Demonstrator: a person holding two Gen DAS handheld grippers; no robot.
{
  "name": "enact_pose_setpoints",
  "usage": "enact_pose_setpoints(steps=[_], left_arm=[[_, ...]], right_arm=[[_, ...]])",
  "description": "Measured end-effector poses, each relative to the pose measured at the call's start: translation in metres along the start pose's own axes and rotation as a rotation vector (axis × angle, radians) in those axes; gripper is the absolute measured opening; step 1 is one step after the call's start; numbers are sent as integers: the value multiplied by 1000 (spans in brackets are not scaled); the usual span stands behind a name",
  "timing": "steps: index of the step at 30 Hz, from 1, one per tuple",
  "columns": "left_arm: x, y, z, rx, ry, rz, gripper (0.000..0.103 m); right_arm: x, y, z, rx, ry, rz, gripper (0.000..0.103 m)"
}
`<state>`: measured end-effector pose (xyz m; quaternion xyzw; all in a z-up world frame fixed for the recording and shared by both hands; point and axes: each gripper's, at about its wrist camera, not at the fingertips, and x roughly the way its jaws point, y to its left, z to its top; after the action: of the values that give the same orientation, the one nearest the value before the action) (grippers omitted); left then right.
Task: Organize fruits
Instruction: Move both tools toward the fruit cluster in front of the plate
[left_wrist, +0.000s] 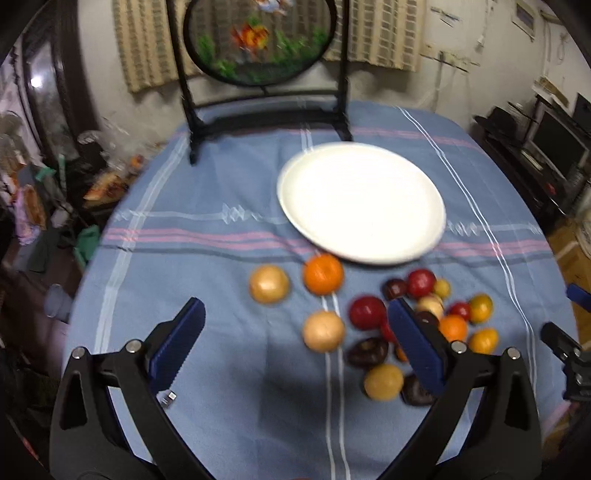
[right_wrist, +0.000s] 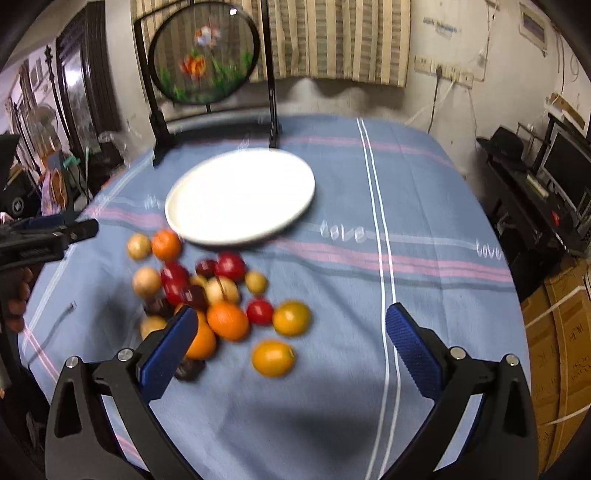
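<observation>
Room: cluttered, curtained wall behind, round fish screen (left_wrist: 258, 37) on a black stand at the table's far edge.
Table (left_wrist: 221, 192): blue striped cloth, stretching ahead of both grippers.
Plate (left_wrist: 362, 201): white, bare, well ahead of the left gripper and beyond the fruit; no fruit on it yet.
Fruits (right_wrist: 221, 295): loose heap of red, orange, tan and dark pieces, ahead-left of the right gripper, ahead-right of the left one.
Left gripper (left_wrist: 295, 317): jaws spread wide, empty, hovering; tan fruit (left_wrist: 323, 330) lies between its fingers.
Right gripper (right_wrist: 291, 325): jaws spread, empty; yellow-orange fruit (right_wrist: 273, 357) sits nearest, between its fingers.
Step, judged: first pick; take an outlying fruit, close gently across its middle.
Obstacles: round fruit may roll; packed neighbours crowd the heap; the two grippers work close together.
</observation>
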<state>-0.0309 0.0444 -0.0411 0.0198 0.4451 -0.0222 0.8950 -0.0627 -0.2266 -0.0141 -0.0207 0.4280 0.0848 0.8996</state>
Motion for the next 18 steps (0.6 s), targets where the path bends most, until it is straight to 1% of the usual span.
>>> enact_pose_setpoints(steps=[3, 4, 7, 9, 11, 14, 18], left_arm=[[9, -5, -18, 34, 49, -22, 101], [12, -9, -27, 47, 66, -42, 101], [15, -16, -43, 65, 88, -91, 101], [16, -20, -51, 63, 98, -109, 101], [20, -21, -56, 55, 109, -114, 101], [26, -22, -61, 49, 124, -111, 101], [28, -23, -63, 50, 135, -120, 101]], right_arm=[[7, -2, -14, -19, 46, 3, 102], [10, -2, -21, -24, 55, 5, 102], [18, 0, -32, -37, 94, 11, 102], [24, 2, -37, -44, 108, 13, 102], [28, 4, -39, -42, 120, 28, 102], [34, 7, -40, -43, 138, 47, 95], [39, 12, -42, -58, 149, 50, 95]])
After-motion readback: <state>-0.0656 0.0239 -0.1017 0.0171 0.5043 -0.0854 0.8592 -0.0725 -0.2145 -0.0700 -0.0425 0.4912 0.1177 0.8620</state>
